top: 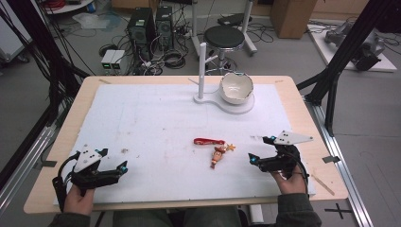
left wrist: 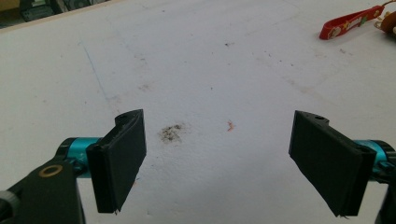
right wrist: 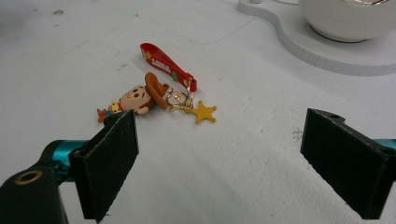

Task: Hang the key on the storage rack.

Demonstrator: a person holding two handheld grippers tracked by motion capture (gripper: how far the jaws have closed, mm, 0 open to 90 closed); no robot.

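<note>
A cowboy-figure keychain point(top: 218, 155) point(right wrist: 140, 98) with a red strap point(top: 208, 141) point(right wrist: 164, 67) and a yellow star charm point(right wrist: 203, 112) lies flat on the white mat near the middle. My right gripper point(top: 261, 150) point(right wrist: 219, 163) rests open on the mat just right of it, jaws wide apart with nothing between them. My left gripper point(top: 113, 161) point(left wrist: 219, 163) sits at the front left, also open and empty, far from the keychain; the red strap point(left wrist: 352, 22) appears at the top right of its view.
A white bowl point(top: 236, 88) point(right wrist: 348, 16) tilts on a white stand base point(top: 236, 106) with an upright white post point(top: 202, 71) at the back centre. The table's wooden edge point(top: 302, 118) borders the mat. A stool and computer cases stand beyond the table.
</note>
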